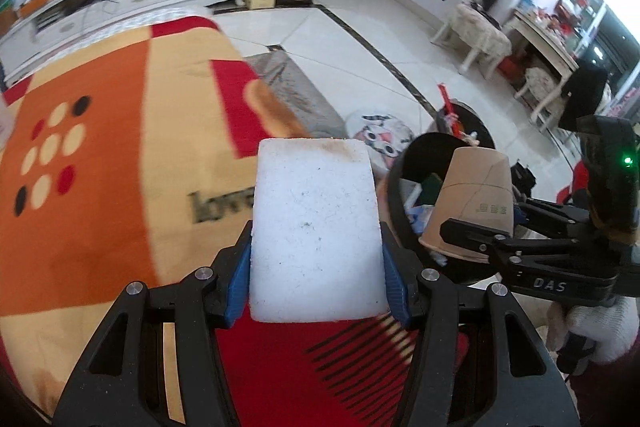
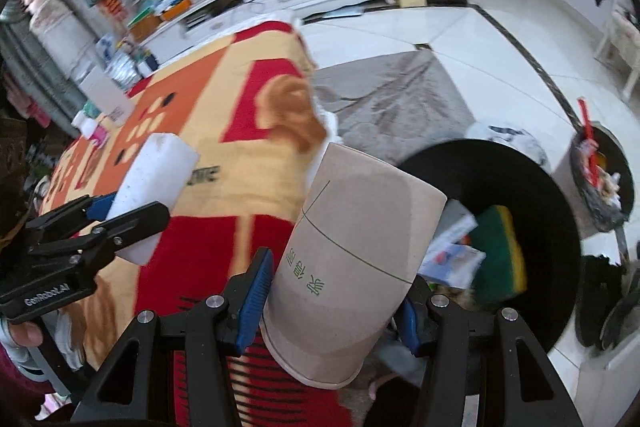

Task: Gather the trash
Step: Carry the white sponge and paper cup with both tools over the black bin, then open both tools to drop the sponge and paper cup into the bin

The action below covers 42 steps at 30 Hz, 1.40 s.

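Over blanket (image 1: 100, 155): speckled white sponge (image 1: 316, 231); brown cup (image 2: 356, 259)

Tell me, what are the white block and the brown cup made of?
The white rectangular block looks like foam: matte, finely pitted, with a brownish stained far edge. The brown tapered cup looks like plain kraft paper: dull, with a rolled rim, a visible seam line and green printing.

An orange, red and cream blanket (image 1: 100, 155) covers the worktop, with small bottles and a white box (image 2: 106, 97) at its far end. Beside it, a black bin (image 2: 520, 195) and a grey rug (image 2: 400, 99) sit on the white tiled floor (image 1: 360, 39).
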### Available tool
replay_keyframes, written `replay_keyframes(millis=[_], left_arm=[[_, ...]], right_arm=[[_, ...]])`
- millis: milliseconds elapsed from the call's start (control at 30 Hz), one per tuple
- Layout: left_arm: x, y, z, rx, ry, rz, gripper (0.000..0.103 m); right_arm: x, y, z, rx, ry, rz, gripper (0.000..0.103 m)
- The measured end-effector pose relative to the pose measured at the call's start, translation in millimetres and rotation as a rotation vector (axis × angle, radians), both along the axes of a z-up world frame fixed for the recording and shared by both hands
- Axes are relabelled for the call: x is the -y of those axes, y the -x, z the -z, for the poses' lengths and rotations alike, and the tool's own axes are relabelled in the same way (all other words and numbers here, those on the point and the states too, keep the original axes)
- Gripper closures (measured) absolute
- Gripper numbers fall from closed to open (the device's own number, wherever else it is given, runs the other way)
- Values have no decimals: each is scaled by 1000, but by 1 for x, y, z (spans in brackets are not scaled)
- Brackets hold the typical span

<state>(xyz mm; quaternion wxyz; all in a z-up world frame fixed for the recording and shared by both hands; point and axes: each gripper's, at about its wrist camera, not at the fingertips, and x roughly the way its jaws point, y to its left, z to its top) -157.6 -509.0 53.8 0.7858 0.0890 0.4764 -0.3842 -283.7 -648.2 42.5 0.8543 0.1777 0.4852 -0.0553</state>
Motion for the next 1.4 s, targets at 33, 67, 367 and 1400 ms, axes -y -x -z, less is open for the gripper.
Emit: replay_keyframes(millis=[33,67,367,1400], left_arm=[[7,1,0,-7,5,12,49],[14,3,1,-13,7,24,49],[67,21,10,-63,16,101,48],[86,24,18,-91,66,108,31]], right_arm=[[8,4,2,-9,6,14,50],[12,5,3,-13,8,21,50],[55,24,25,-61,-4,101,50],[80,68,19,-3,87,261,32]])
